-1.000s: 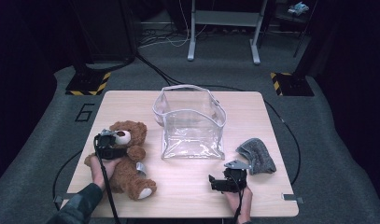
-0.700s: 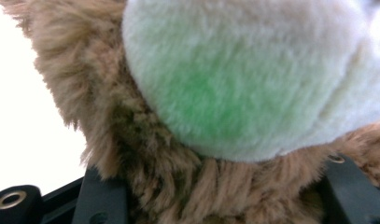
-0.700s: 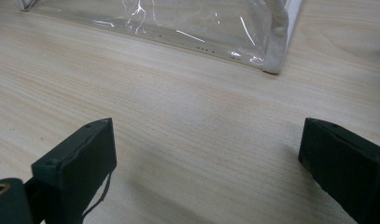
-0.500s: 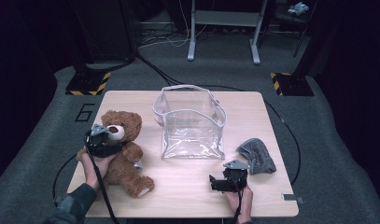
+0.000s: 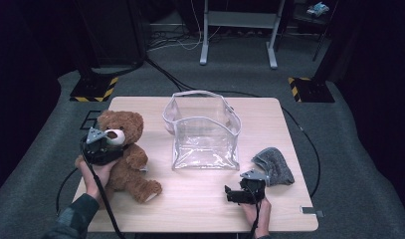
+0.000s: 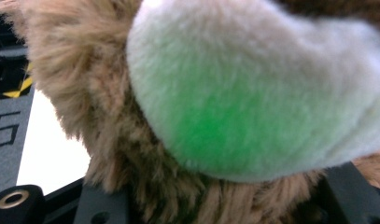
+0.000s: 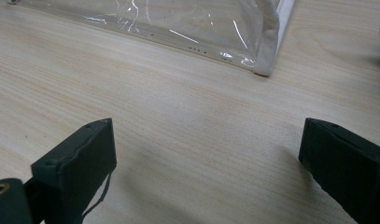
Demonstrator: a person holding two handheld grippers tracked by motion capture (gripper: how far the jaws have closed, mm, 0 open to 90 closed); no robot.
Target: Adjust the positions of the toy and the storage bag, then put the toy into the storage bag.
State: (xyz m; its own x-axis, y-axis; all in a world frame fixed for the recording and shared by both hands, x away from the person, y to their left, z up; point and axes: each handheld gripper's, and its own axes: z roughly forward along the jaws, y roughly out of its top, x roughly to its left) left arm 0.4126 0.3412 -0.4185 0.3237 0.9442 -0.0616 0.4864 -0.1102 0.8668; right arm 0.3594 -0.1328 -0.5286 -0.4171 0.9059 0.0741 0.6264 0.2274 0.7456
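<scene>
Your left gripper (image 5: 104, 144) is clamped on the teddy bear (image 5: 121, 152), with its jaws about half closed on the plush; in the left gripper view the brown fur and the pale muzzle (image 6: 253, 88) press right up against the camera, and the black jaw bases sit at the bottom edge on either side of the fur. In the high view the bear sits upright at the left side of the wooden table (image 5: 200, 209), head toward the far edge and feet toward you, with the gripper set against its chest just below the muzzle and your left hand (image 5: 93, 172) beneath the gripper body. The bear stands just beside the clear plastic bag (image 5: 202, 132) (an open-topped pouch with a white rim), which stands upright at the middle of the table and does not touch the bear. Your right gripper (image 5: 241, 191) rests low over the near right part of the table, jaws spread wide with nothing between them; the right gripper view shows bare wood between the two black jaws and a lower corner of the bag (image 7: 267, 56) beyond them. A grey cloth (image 5: 273, 167) lies crumpled just beyond the right gripper, near the table's right edge and well apart from the bear.
</scene>
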